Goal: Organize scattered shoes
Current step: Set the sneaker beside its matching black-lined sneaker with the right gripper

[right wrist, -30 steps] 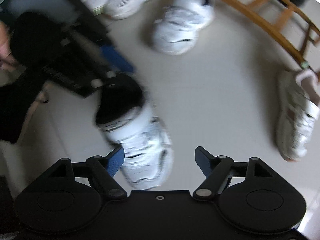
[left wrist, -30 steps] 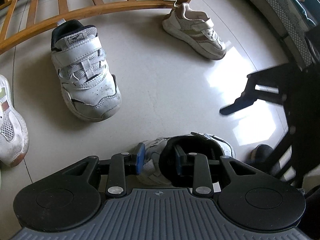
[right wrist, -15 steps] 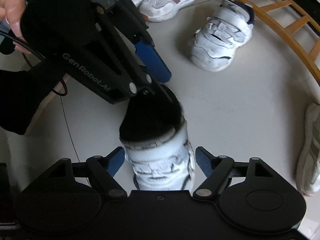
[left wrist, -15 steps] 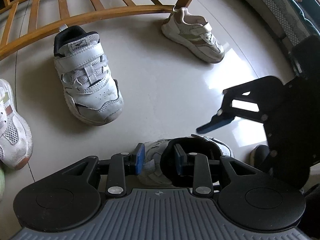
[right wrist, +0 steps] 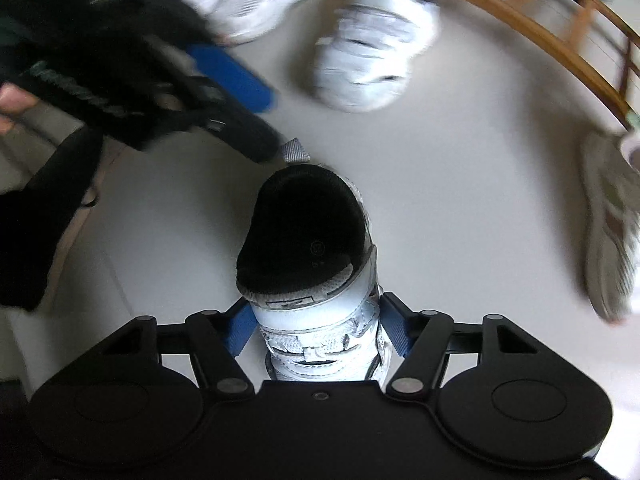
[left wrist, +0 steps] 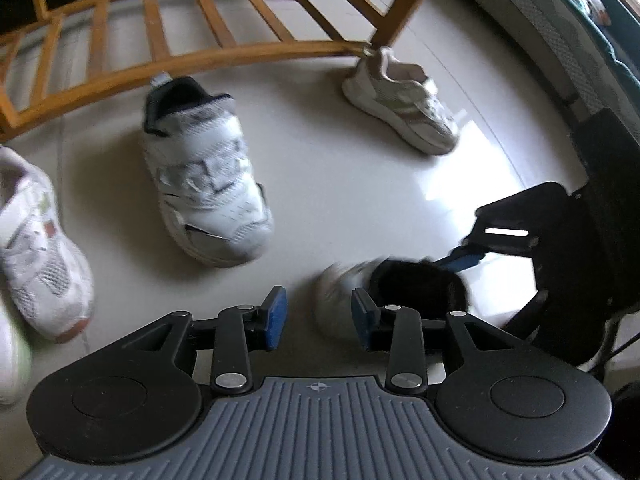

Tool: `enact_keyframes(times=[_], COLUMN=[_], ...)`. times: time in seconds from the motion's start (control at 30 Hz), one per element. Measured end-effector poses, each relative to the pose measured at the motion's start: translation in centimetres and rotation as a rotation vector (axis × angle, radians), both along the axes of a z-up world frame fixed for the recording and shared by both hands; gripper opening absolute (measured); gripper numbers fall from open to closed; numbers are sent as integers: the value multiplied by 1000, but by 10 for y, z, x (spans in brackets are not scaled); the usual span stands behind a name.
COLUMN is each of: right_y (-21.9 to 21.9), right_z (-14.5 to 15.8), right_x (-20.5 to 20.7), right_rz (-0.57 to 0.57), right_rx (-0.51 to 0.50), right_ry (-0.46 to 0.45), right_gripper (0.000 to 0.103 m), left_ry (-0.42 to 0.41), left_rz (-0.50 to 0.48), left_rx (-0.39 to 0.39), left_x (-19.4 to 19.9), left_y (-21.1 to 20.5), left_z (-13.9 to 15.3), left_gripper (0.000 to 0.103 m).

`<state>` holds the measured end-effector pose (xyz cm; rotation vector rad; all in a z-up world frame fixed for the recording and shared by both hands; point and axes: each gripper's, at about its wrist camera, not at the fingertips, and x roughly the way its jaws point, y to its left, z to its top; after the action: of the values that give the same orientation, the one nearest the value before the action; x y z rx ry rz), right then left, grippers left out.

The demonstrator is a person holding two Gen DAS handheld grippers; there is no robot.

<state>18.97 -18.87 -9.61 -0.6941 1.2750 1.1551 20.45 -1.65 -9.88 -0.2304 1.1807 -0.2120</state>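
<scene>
**White shoe sits between the right gripper's pads while the left gripper lets go**

Left wrist view: the left gripper points down at the pale floor. Its jaws are opening, and between the blue pads there is only floor. The white shoe with the black lining lies just to the right of the right pad and looks blurred. The right gripper reaches to this shoe from the right side, one blue pad at the shoe's collar. Farther away, a second white shoe with a dark collar lies on the floor near a curved wooden rack. A beige shoe rests at the foot of the rack's post. At the left edge there is a white mesh shoe.

Right wrist view: the right gripper has its jaws closing, about half open. The white shoe with the black lining stands between the blue pads. The pads are at both sides of it, but I cannot tell if they already press on it. The left gripper is at the upper left, blurred, apart from the shoe, with a hand at its handle. The other shoes behind are also blurred.
</scene>
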Motion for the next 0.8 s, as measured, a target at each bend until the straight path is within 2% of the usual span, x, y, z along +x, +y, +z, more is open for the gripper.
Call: enact_keyframes(times=[0.03,0.2,0.3,0.6,0.8], right_y=[-1,-6,-2,28,48], right_z=[0,0,1,0,7], right_x=[4,42,61,107,121], right_rz=[-26,-294,-397,-517,-547], right_rx=[-1,13,47,122,163], right_ry=[1,36,44,52,42], right_gripper=[69,69,69,69,69], left_ry=[1,17,28,42,52], left_rz=[4,18,15,20,23], left_rx=[-2,-3,-2,-10,-17], left_x=[0,-2,-3,-3,-3], left_y=[1,6,5,11,15], left_z=[0,-3,-6,-10,-12], left_gripper=[37,37,37,39,40])
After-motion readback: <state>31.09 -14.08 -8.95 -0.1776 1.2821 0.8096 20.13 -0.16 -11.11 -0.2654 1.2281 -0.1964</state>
